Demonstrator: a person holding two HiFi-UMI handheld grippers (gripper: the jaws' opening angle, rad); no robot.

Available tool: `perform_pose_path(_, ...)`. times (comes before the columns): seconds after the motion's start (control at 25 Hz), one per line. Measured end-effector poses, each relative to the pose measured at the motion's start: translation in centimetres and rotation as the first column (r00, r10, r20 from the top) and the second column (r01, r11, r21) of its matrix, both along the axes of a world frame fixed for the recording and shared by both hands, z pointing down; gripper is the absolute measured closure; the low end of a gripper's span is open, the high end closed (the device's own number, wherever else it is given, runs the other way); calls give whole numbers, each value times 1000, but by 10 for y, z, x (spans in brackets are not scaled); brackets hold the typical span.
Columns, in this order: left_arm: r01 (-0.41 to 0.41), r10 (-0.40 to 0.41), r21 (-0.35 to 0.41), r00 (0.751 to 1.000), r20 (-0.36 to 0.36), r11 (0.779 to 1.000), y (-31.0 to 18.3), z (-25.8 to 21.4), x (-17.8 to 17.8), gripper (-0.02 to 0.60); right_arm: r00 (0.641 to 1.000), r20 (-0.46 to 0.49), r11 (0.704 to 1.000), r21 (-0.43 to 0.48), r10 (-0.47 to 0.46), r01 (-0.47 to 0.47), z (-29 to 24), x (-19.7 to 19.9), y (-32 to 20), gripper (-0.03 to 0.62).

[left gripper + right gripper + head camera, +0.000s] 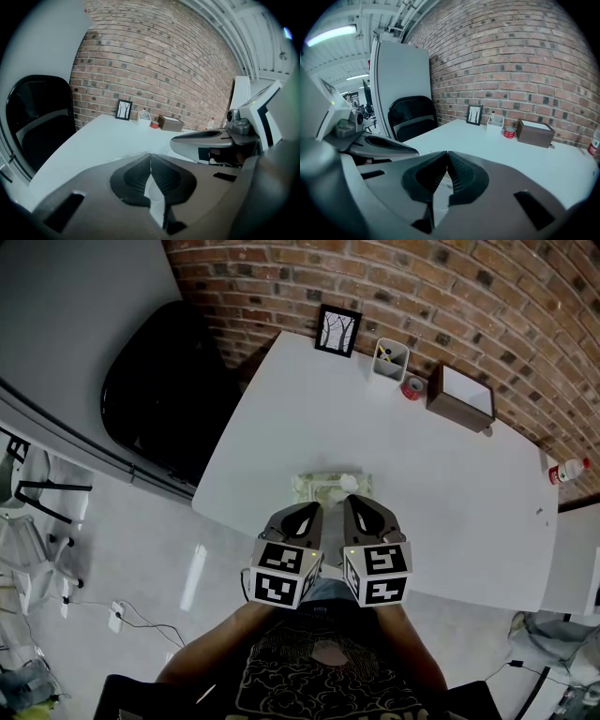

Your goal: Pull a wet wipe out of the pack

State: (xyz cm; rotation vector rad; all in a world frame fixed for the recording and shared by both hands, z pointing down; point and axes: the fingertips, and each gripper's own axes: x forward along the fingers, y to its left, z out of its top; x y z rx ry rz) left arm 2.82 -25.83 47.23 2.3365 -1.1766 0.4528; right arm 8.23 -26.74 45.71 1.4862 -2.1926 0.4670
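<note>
The wet wipe pack (330,487) lies flat on the white table (450,493), close to its near edge, with a white tuft of wipe showing at its top right. Both grippers hover side by side just in front of the pack, above the table edge. My left gripper (313,507) points at the pack's left half, and its jaws are pressed together with nothing between them (150,157). My right gripper (352,502) points at the right half, near the tuft, and is likewise shut and empty (447,154). In both gripper views the jaws hide the pack.
At the table's far side stand a small framed picture (337,330), a white pen holder (390,359), a red tape roll (412,387) and a brown box (461,397). A bottle (567,471) sits at the right edge. A black chair (164,390) stands left, before a brick wall.
</note>
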Motion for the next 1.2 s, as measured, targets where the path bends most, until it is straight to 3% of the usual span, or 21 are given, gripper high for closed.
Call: perform_pose_path(1.2, -46, 47, 62, 999, -19, 997, 42, -25, -4, 569, 994, 56, 985, 139, 97, -104, -58, 6, 43, 576)
